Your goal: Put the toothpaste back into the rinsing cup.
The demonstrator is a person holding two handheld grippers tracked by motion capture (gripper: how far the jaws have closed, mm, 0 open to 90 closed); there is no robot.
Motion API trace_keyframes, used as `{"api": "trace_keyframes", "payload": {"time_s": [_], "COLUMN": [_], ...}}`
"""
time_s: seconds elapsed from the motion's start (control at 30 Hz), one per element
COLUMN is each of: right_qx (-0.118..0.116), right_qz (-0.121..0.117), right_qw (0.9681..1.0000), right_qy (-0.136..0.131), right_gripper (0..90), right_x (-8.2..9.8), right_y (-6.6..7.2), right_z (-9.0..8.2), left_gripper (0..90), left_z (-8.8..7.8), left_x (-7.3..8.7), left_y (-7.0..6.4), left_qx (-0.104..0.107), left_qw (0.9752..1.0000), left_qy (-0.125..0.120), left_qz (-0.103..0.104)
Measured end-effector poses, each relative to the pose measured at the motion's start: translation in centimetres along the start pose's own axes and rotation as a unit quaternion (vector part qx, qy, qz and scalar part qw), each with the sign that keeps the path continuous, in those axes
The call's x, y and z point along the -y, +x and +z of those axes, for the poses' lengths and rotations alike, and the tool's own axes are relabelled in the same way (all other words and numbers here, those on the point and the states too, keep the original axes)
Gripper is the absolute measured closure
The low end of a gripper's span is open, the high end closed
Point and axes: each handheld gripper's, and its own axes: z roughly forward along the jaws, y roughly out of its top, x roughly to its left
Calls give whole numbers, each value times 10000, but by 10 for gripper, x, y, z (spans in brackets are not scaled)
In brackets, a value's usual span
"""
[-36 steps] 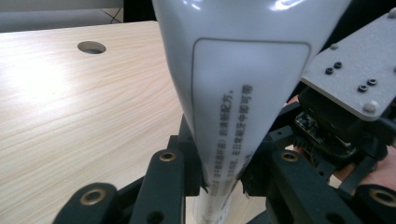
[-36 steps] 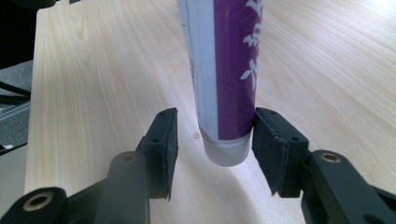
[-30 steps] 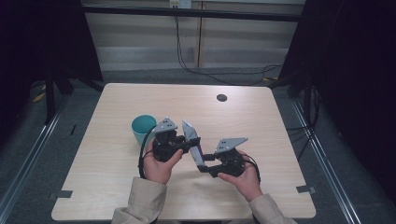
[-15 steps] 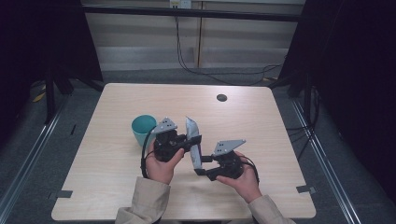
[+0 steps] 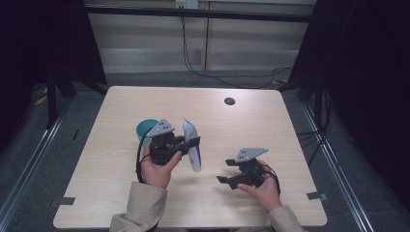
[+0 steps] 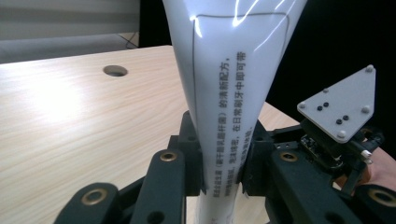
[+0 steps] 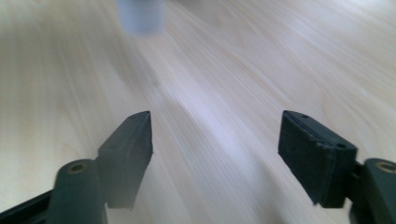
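Note:
A white tube printed with dark text hangs tilted above the table, cap end down. My left gripper is shut on its middle. In the left gripper view the tube widens upward from the pads of the left gripper. My right gripper is lower and to the right, apart from the tube. Its jaws have just been opening and nothing is between them. The right gripper view shows the right gripper wide open over bare wood, with the tube's blurred end at the top.
A teal cup stands on the wooden table just left of my left hand. A round cable hole lies at the far middle. The right gripper's grey plate is close by the tube.
My right gripper has let go of the tube's lower end, opened wide and moved right and down toward the table. The left gripper still holds the tube in place.

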Motion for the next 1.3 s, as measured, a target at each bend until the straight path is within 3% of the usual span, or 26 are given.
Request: {"api": "trace_keyframes", "payload": {"time_s": [0.23, 0.43, 0.5, 1.3], "right_qx": [244, 483, 539, 582], "right_qz": [178, 78, -58, -60], "right_qw": [9995, 9986, 9981, 9978], "right_qy": [113, 214, 303, 324], "right_gripper": [204, 165, 143, 134], "right_x": [19, 25, 26, 26], "right_y": [-9, -11, -11, -10], "right_z": [-1, -2, -3, -2], "left_gripper": [743, 743, 743, 744], "left_z": [-8, -17, -19, -44], "left_x": [-3, -8, -10, -39], "left_y": [6, 12, 14, 30], "left_qx": [-142, -287, -316, -692], "left_qw": [9999, 9995, 9995, 9969], "left_qy": [-22, -12, -34, -249], "left_qz": [66, 95, 85, 270]}}
